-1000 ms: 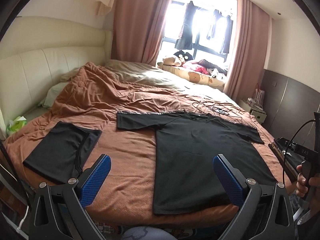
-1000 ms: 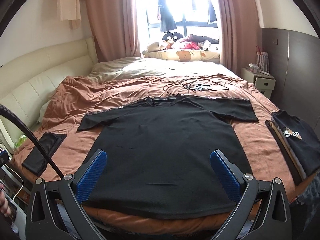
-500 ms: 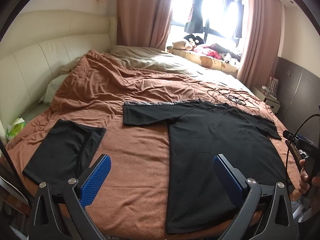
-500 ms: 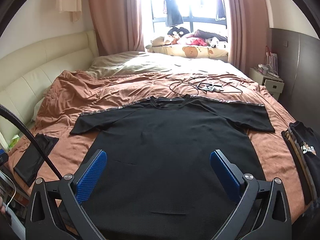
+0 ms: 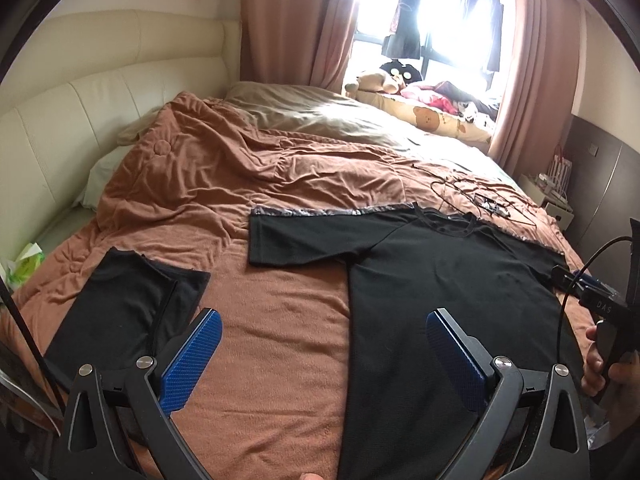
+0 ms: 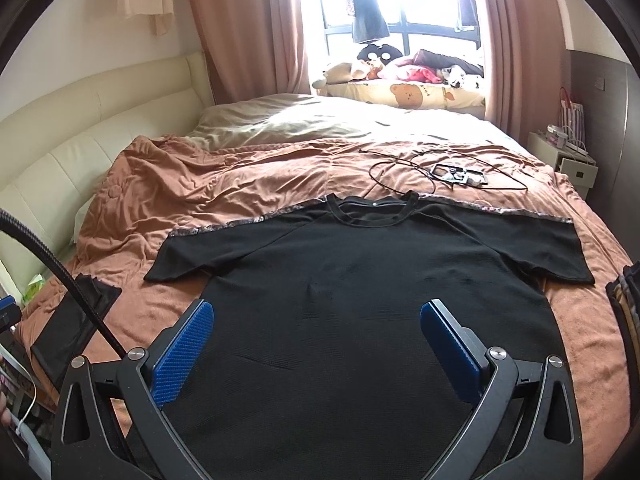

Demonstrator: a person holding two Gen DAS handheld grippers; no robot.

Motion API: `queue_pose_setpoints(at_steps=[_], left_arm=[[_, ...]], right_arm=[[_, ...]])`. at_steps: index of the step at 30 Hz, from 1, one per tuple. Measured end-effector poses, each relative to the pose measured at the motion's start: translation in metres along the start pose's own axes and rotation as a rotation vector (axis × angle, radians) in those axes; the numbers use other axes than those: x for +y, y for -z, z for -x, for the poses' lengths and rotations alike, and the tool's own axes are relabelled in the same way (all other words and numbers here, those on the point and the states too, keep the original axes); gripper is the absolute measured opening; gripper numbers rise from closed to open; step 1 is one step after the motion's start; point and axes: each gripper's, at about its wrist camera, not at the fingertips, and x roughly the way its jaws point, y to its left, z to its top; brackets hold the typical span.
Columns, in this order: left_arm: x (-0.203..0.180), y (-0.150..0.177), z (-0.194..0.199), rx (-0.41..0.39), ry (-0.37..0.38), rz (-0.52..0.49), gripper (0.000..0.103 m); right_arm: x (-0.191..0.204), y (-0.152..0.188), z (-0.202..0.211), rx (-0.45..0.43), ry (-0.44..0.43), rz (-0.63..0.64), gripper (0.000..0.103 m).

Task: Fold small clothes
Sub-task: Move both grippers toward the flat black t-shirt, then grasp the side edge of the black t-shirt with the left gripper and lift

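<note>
A black T-shirt [image 6: 360, 292] lies spread flat, front up, on the brown blanket [image 6: 224, 192], sleeves out to both sides. My right gripper [image 6: 316, 332] hovers open over its lower body, nothing between the blue pads. In the left wrist view the same black T-shirt [image 5: 440, 280] lies to the right. My left gripper [image 5: 324, 344] is open above the blanket [image 5: 280, 320], straddling the shirt's left hem edge. A folded black garment [image 5: 120, 308] rests at the left near the bed edge. The other gripper [image 5: 596, 300] and a hand [image 5: 600, 368] show at the right.
Cables and a small device [image 6: 456, 174] lie beyond the collar. A stack of folded clothes [image 6: 624, 300] sits at the bed's right edge. Cream headboard [image 5: 80, 120] is on the left, plush toys [image 6: 384, 64] and a window at the far end, a nightstand [image 6: 572, 164] on the right.
Both grippers have moved forward and lower over the bed; the shirt fills more of each view. Both stay open and the clothes have not moved.
</note>
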Motion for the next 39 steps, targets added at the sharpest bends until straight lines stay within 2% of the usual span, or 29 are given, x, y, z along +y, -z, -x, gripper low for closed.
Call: queue_pose_setpoints(at_steps=[5, 9, 14, 17, 22, 24, 29, 33, 37, 38, 39], left_arm=[[0.013, -0.023, -0.028, -0.004, -0.008, 0.033, 0.103], [0.026, -0.042, -0.053, -0.016, 0.032, 0.067, 0.103], [0.047, -0.064, -0.095, -0.004, 0.010, 0.100, 0.102], [0.061, -0.074, -0.125, 0.022, 0.013, 0.124, 0.096], [0.081, -0.086, -0.172, 0.081, -0.006, 0.137, 0.087], [0.090, -0.089, -0.188, 0.101, -0.016, 0.144, 0.085], [0.111, -0.092, -0.232, 0.170, -0.018, 0.179, 0.070], [0.125, -0.089, -0.266, 0.219, -0.019, 0.211, 0.068], [0.133, -0.084, -0.298, 0.274, -0.025, 0.216, 0.067], [0.136, -0.082, -0.305, 0.284, -0.022, 0.224, 0.063], [0.138, -0.080, -0.313, 0.296, -0.023, 0.229, 0.061]], right_arm=[[0.000, -0.014, -0.035, 0.033, -0.074, 0.002, 0.103], [0.004, -0.026, -0.067, 0.071, -0.088, 0.033, 0.103], [0.008, -0.042, -0.116, 0.105, -0.107, 0.033, 0.103], [0.014, -0.048, -0.143, 0.124, -0.116, 0.031, 0.101], [0.025, -0.058, -0.192, 0.183, -0.149, 0.019, 0.080], [0.029, -0.062, -0.210, 0.197, -0.147, 0.016, 0.077], [0.044, -0.071, -0.250, 0.227, -0.133, 0.009, 0.066], [0.053, -0.074, -0.280, 0.279, -0.151, 0.001, 0.044], [0.058, -0.076, -0.311, 0.315, -0.170, -0.026, 0.042], [0.060, -0.076, -0.319, 0.323, -0.171, -0.032, 0.040], [0.061, -0.077, -0.327, 0.332, -0.174, -0.036, 0.034]])
